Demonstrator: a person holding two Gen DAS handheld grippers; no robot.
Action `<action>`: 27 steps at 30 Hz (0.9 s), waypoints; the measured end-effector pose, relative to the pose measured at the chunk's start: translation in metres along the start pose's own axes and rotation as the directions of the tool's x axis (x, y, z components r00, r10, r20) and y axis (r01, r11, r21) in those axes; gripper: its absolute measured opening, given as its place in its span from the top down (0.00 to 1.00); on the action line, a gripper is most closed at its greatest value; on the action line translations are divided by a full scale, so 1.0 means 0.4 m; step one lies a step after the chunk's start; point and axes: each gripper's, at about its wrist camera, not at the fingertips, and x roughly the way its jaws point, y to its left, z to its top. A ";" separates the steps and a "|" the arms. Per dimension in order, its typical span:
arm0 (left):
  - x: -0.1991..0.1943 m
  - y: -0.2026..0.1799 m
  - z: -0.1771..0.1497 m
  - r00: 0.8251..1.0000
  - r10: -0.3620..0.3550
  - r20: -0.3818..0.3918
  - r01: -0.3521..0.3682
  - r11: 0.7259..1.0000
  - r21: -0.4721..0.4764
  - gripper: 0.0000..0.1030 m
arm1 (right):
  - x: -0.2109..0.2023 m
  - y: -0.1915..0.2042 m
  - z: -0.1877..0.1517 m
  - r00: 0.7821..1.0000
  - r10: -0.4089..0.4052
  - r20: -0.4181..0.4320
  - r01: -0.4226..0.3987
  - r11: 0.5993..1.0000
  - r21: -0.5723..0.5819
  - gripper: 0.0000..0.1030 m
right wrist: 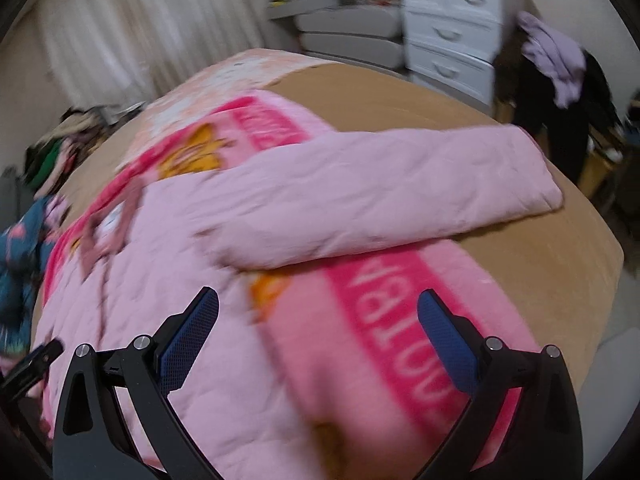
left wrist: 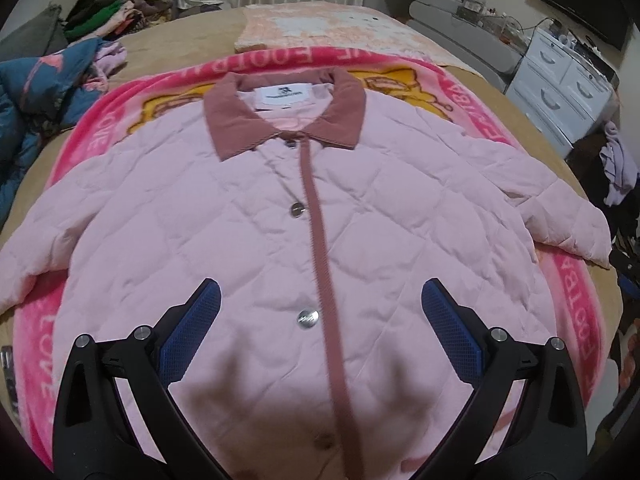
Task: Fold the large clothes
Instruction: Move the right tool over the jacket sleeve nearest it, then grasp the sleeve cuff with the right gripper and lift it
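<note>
Your pale pink quilted jacket with the dusty-rose corduroy collar (left wrist: 280, 184) lies face up and buttoned on the hot-pink fleece blanket with white lettering (left wrist: 576, 292), which is spread over the tan-covered bed (left wrist: 180, 50). The collar points away from you and the hem is nearest you, running out of the bottom of the left wrist view.

Your left gripper (left wrist: 320, 336) hovers over the jacket's lower front, its blue-padded fingers (left wrist: 192, 332) spread wide on either side of the rose placket, holding nothing. Its shadow falls on the cloth just below.

Your right gripper (right wrist: 318, 338) is also spread wide and empty, above the jacket's right side edge, where quilted cloth gives way to blanket. That view is blurred, so fine detail there cannot be told.

The jacket's right sleeve (right wrist: 392, 188) stretches outward; its cuff lies past the blanket's border, on the tan cover near the bed's right edge. The left sleeve (left wrist: 36, 244) angles down toward the bed's left side, and its end is cut off by the frame.

Bare tan cover lies open to the right of the blanket and beyond the collar, as far as a pale peach patterned blanket (left wrist: 340, 30) at the far end. On the left, a crumpled teal garment (left wrist: 36, 96) and a heap of mixed clothes (left wrist: 116, 12) take up the far left corner. A white chest of drawers (left wrist: 560, 80) stands beside the bed on the right.
</note>
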 end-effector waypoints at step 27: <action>0.145 -0.023 0.133 0.995 0.096 0.019 -0.096 0.995 0.014 0.09 | 0.288 -0.514 0.160 0.996 -0.055 0.063 0.009 0.818 0.575 0.13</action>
